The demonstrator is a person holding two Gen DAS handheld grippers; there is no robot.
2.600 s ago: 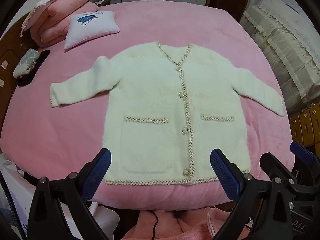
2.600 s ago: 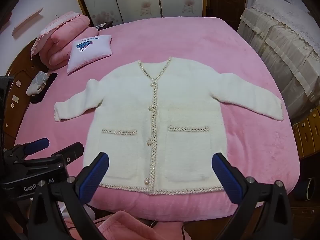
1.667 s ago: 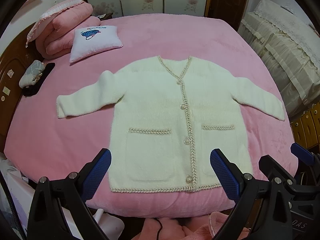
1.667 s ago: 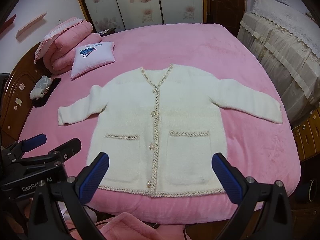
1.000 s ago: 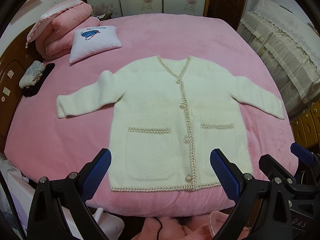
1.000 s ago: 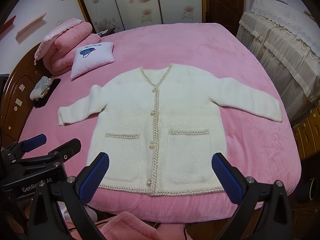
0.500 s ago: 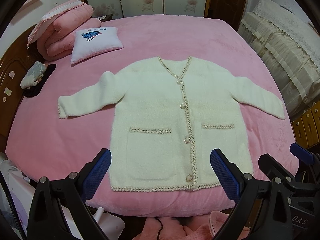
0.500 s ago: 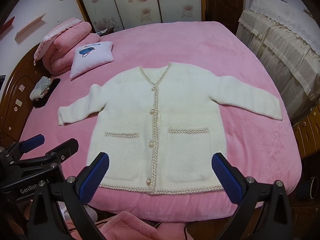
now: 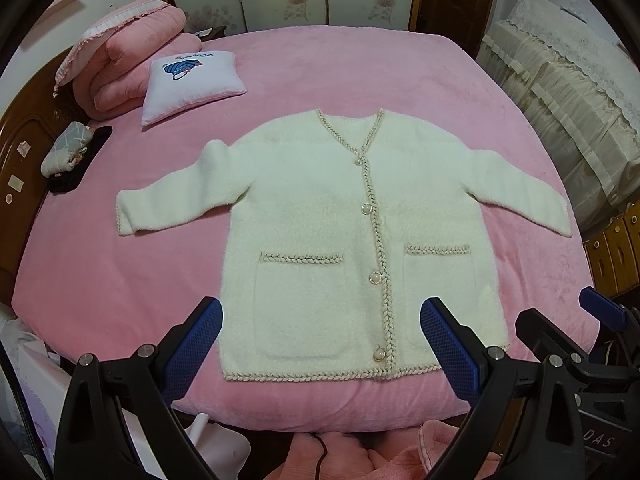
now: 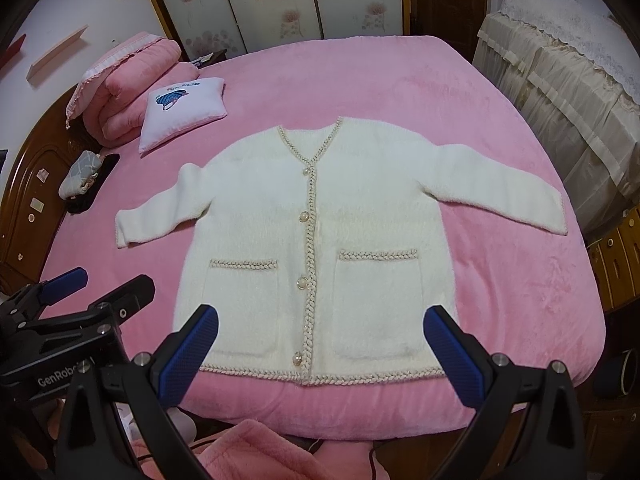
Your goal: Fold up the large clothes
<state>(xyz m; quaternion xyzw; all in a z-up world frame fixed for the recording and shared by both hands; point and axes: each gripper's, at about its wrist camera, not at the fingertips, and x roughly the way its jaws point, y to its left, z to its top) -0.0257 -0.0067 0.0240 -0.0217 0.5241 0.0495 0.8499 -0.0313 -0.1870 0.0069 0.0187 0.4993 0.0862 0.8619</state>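
A cream fuzzy cardigan with braided trim, pearl buttons and two front pockets lies flat and buttoned on the pink bed, both sleeves spread out; it also shows in the right wrist view. My left gripper is open and empty, held above the hem near the bed's front edge. My right gripper is open and empty, also above the hem. Each gripper shows in the other's view, the right one at the right edge, the left one at the left.
A white cushion and folded pink quilts lie at the bed's far left. A grey pouch on a black item sits by the wooden headboard. A lace-covered piece of furniture stands right. Pink cloth lies below the bed's front edge.
Both grippers have risen and pulled back slightly since the first frames, so the cardigan sits lower and farther in view. In the last second almost nothing has moved.
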